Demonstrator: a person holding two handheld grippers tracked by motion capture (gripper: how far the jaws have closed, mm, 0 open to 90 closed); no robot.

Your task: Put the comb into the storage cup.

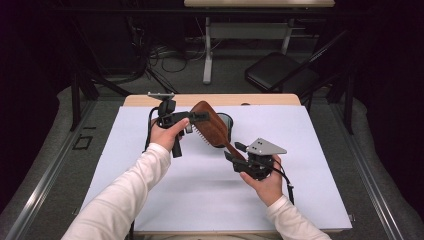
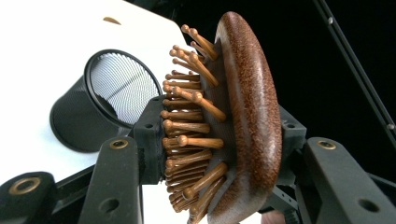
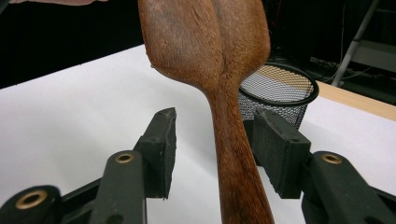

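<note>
Item: wooden hairbrush (image 1: 214, 129), brown, with wooden pegs on one face. It is held in the air above the counter (image 1: 150, 195), just in front of the black mesh cup (image 1: 227, 121), which serves as landmark.

Left hand-held gripper (image 1: 197, 118): clamped across the brush head, one jaw on the peg side and one on the smooth back; seen in the left gripper view, the head (image 2: 247, 116) stands on edge with the mesh cup (image 2: 105, 100) lying beyond it, mouth toward the camera.

Right hand-held gripper (image 1: 235, 152): nearer the person than the cup, jaws parted on either side of the brush handle (image 3: 236, 158). The pads stand clear of the wood on both sides, so it grips nothing.

Counter: white sheet over a wooden top.
</note>
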